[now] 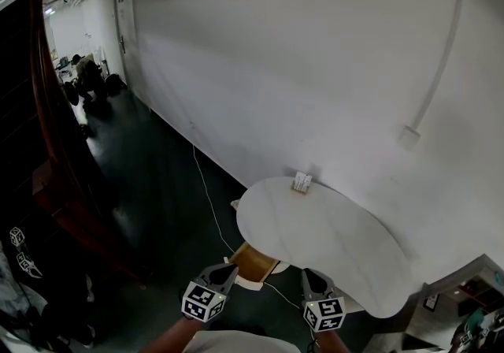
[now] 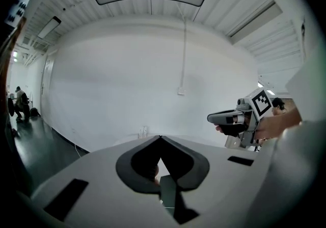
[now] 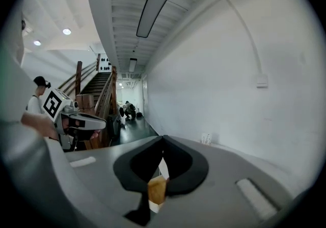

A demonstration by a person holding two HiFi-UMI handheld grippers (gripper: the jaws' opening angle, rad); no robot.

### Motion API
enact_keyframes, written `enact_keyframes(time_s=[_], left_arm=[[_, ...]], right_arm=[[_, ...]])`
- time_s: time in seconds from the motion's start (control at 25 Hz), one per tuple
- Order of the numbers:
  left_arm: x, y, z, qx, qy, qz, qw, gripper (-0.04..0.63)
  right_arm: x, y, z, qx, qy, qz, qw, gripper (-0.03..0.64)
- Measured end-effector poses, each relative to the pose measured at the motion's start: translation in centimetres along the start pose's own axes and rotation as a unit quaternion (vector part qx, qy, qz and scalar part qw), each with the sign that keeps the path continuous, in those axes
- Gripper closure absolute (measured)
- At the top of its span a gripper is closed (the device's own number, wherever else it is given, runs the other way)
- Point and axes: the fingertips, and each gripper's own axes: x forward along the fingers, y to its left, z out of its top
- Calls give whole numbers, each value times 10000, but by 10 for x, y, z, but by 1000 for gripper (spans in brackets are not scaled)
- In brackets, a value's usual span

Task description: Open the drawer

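Observation:
No drawer shows in any view. My left gripper (image 1: 230,269) and right gripper (image 1: 308,273) are held side by side at the near edge of a white oval table (image 1: 315,241). In the left gripper view the left gripper (image 2: 160,138) has its jaws meeting at the tips with nothing between them. The right gripper (image 3: 163,138) looks the same in its own view, tips together and holding nothing. Each gripper shows in the other's view, the right gripper (image 2: 211,118) and the left gripper (image 3: 103,123), each in a hand.
A small white object (image 1: 302,182) stands on the table by the white wall. A brown wooden piece (image 1: 252,261) sits below the table's near edge. A cable (image 1: 206,186) runs over the dark floor, a dark staircase (image 1: 47,146) rises at left, and shelving (image 1: 465,296) stands at bottom right.

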Motion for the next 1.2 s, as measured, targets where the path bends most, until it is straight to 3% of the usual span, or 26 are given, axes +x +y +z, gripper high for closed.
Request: enact_keyframes(time_s=[0.36, 1.2], left_arm=[[0, 6, 18, -30, -165, 64, 9998, 589], [-3, 13, 12, -123, -140, -5, 9998, 589]], right_arm=[[-5, 1, 16, -146, -183, 123, 9997, 606], [-1, 18, 18, -138, -173, 229, 9995, 606]])
